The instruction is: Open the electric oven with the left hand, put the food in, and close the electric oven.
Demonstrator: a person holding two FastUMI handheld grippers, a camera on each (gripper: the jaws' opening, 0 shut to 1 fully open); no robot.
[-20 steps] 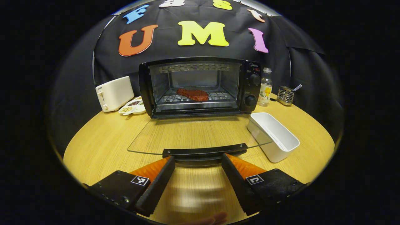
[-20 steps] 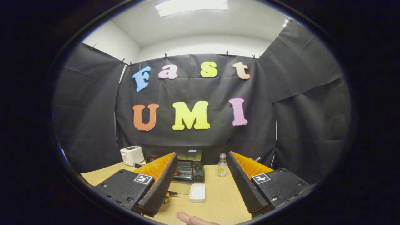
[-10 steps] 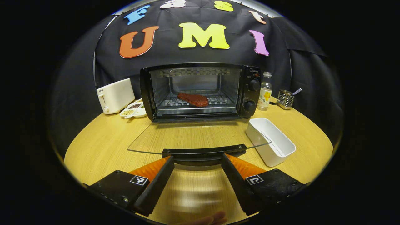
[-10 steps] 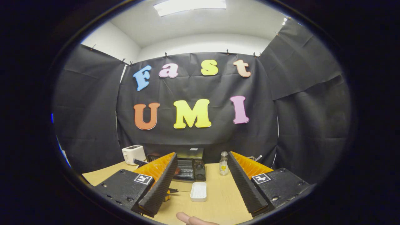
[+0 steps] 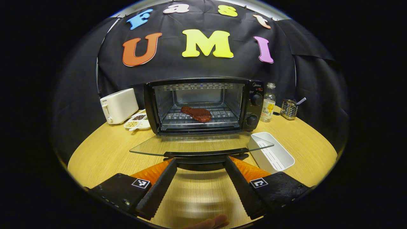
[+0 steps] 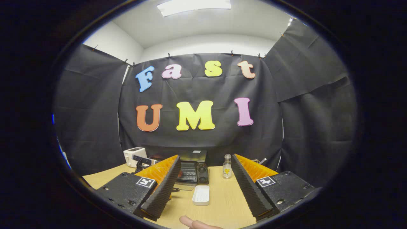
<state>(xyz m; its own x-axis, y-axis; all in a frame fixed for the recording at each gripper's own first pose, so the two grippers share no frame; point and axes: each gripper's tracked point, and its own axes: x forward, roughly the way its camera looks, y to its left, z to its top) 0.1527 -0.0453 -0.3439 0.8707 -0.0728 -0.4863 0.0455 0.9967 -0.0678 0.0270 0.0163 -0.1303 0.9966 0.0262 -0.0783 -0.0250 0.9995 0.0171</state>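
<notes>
Left gripper view: low, close, facing the open oven (image 5: pixel 203 105). Right gripper view: higher, farther back, tilted upward; both show oven, bench (image 5: pixel 105 149).

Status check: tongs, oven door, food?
Left tongs open, at door handle. Right tongs open, empty, held back. Steak on rack inside oven; glass door not shut. White tray beside door's right edge.

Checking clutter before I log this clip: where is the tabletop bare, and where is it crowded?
Bare wood lies on the table between the toaster and the open glass door, and right of the white tray. Crowded: the seasoning dish beside the oven, and the bottle and utensil holder.
</notes>
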